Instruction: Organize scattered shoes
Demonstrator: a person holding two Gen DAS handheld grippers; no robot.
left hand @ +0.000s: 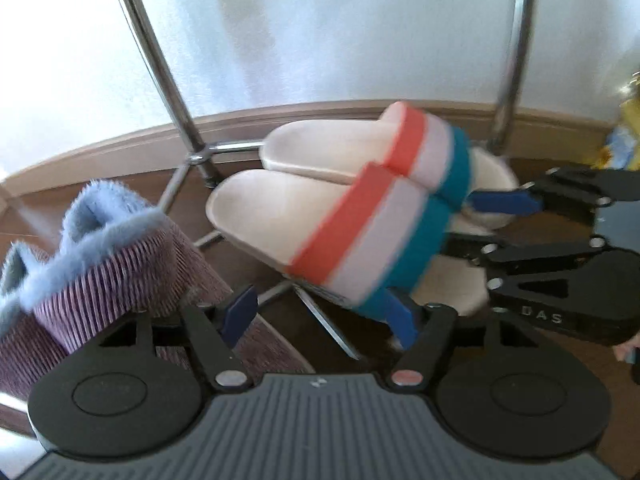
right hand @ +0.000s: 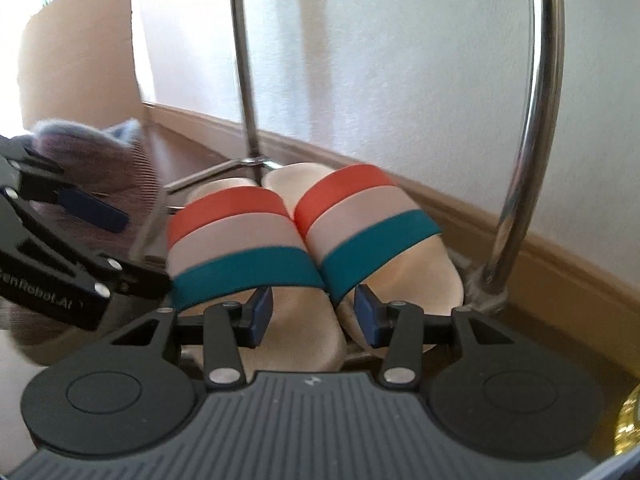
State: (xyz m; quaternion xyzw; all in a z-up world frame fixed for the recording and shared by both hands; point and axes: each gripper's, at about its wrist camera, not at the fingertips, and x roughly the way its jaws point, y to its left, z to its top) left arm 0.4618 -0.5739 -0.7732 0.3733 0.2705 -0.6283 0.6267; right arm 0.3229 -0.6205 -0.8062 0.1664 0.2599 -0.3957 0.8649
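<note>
Two grippers work at a chrome shoe rack (right hand: pixel 520 184) that stands on a wooden floor (left hand: pixel 52 216) against a pale wall. The left gripper (left hand: pixel 320 312) stands about half open; its right finger lies against the teal edge of the near slide sandal (left hand: pixel 320 220), its left finger just beside a fuzzy slipper (left hand: pixel 120 248), and neither pad presses on anything. The right gripper (right hand: pixel 312 312) is narrower, its jaws partly open, with its two blue fingers sitting at the toe ends of the two sandals, roughly over the gap between them; whether the pads pinch a strap I cannot tell.

The pair of slide sandals (right hand: pixel 304 232) lies side by side on the rack's lowest wire tier, touching each other, straps banded red, white and teal, cream footbeds showing. To their left the slippers, purple ribbed with pale blue fur lining, sit partly on the same tier. A yellow and blue thing (left hand: pixel 624 140) shows at the right edge of the left wrist view, too blurred to name.
</note>
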